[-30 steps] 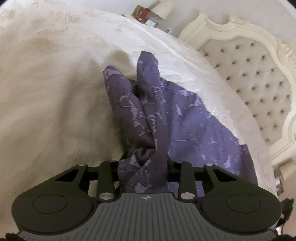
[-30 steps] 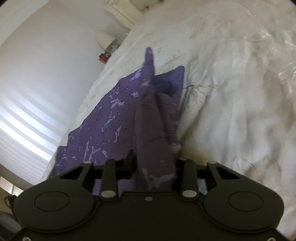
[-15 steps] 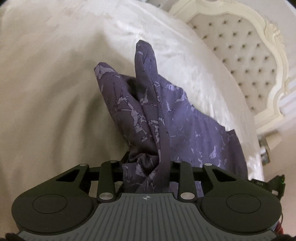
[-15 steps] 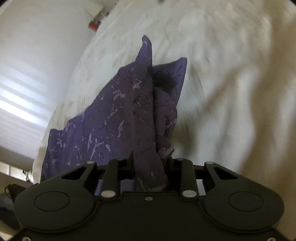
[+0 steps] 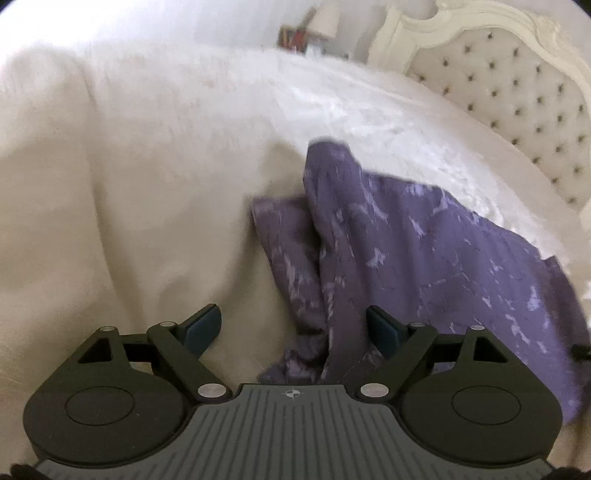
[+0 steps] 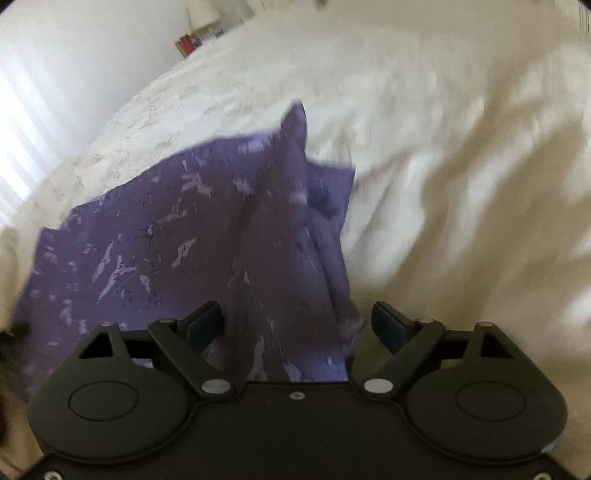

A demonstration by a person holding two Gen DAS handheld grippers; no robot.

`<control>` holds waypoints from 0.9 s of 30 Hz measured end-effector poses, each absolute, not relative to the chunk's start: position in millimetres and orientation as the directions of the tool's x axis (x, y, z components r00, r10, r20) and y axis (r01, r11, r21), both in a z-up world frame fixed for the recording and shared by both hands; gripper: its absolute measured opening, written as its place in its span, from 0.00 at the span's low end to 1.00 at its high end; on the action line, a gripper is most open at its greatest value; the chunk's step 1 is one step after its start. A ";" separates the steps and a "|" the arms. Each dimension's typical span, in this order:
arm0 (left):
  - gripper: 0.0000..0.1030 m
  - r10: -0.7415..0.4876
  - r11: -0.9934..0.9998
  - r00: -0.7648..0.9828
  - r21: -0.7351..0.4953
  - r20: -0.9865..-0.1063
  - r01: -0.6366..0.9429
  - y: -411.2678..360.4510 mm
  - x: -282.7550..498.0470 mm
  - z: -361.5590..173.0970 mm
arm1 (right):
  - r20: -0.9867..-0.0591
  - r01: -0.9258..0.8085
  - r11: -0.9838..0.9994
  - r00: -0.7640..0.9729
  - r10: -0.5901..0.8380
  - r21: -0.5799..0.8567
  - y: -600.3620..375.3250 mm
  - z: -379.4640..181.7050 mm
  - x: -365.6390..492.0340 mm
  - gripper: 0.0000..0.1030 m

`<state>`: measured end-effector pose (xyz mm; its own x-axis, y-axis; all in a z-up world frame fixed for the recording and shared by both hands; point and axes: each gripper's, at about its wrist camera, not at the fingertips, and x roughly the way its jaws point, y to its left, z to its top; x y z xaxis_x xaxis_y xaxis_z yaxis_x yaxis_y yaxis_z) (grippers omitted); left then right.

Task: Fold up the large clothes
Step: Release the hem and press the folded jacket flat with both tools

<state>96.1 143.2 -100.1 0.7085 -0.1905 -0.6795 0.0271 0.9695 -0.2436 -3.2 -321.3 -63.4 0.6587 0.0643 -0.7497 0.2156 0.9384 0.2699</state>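
A purple patterned garment (image 5: 424, 251) lies on the white bedspread (image 5: 147, 166). In the left wrist view my left gripper (image 5: 295, 328) is open, and a bunched fold of the cloth runs between its fingers, near the right one. In the right wrist view the same garment (image 6: 177, 229) spreads to the left, with a raised fold leading back to my right gripper (image 6: 297, 325), which is open with the cloth loose between its fingers. Both views are blurred by motion.
A cream tufted headboard (image 5: 517, 92) stands at the upper right of the left wrist view. A lamp and books (image 5: 314, 29) sit on a bedside table behind the bed, also in the right wrist view (image 6: 199, 26). A bright window (image 6: 14, 147) is at left.
Both grippers were shut on bunched purple cloth; now both have opened and let it go. The cloth has dropped lower onto the bed.
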 end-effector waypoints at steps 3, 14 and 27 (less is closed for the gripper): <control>0.82 -0.117 0.986 0.784 -0.168 -0.610 0.016 135.2 79.2 -78.0 | -0.686 0.219 0.949 0.727 -0.004 0.227 -319.3 -50.1 -15.8 0.87; 0.82 -0.215 0.977 0.815 -0.117 -0.538 0.180 61.8 99.9 -47.9 | -0.548 -0.034 0.982 0.826 0.133 0.187 -254.8 -22.5 1.6 0.95; 0.83 -0.194 0.977 0.742 -0.058 -0.642 0.205 26.8 154.8 -113.1 | -0.652 -0.095 0.991 0.746 0.135 0.097 -210.3 -71.6 93.7 0.98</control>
<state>154.8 26.8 -113.1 0.7418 -0.1942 -0.6419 0.2054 0.9769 -0.0582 93.7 -210.3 -71.6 0.7461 0.1354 -0.6519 -0.0949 0.9907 0.0972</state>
